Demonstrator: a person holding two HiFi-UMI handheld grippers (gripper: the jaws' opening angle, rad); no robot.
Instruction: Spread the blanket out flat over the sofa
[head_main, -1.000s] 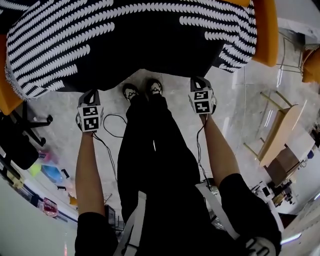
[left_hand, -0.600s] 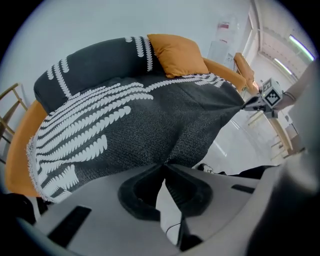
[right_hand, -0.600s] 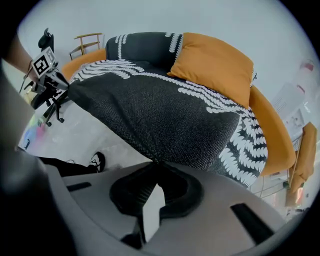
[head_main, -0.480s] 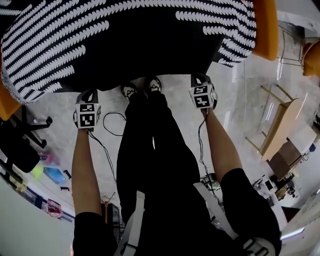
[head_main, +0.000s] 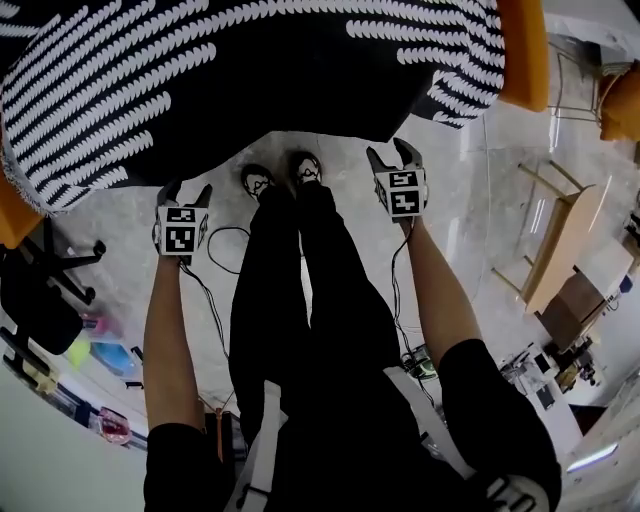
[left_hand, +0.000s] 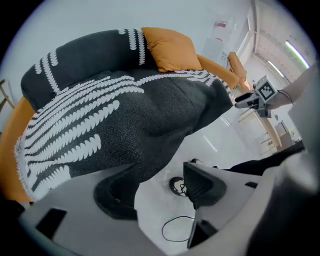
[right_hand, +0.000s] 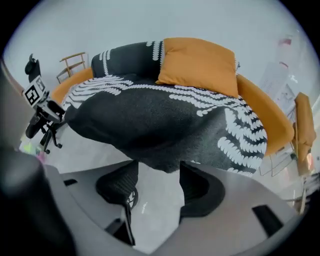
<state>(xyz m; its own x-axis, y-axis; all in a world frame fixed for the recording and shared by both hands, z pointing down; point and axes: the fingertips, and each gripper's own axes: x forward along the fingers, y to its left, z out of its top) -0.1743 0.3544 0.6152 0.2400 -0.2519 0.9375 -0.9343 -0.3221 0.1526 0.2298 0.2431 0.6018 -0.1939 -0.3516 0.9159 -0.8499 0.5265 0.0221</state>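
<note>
**Head view:** A dark blanket (head_main: 250, 70) with rows of white leaf-shaped marks is seen draped over an orange sofa (head_main: 522, 55), its front edge hanging past the seat. Its long axis is laid along the sofa's width, with the patterned bands at the two ends and a plain dark stretch between them. Both claws are pointed steeply down just short of that edge, above a pale floor (head_main: 120, 250). The jaws of the left claw (head_main: 187, 192) and the right claw (head_main: 393, 156) have just been opening and are shown released, with no cloth between them.

**Left gripper view:** The blanket (left_hand: 125, 115) is shown covering the seat and climbing the backrest, beside an orange cushion (left_hand: 170, 47). The white rows are seen running from the left end in toward the middle. The left claw (left_hand: 155, 187) is held spread apart. Only floor, a shoe (left_hand: 177, 186) and a loop of cable (left_hand: 175, 232) are framed between its jaws, and the hem is seen past the left jaw.

**Right gripper view:** The blanket (right_hand: 165, 120) is stretched from side to side across the sofa (right_hand: 272, 122), with the cushion (right_hand: 200, 62) propped at the back. The hem is seen sagging just beyond the parted jaws of the right claw (right_hand: 155, 190), and bare floor is visible in the gap.
</note>
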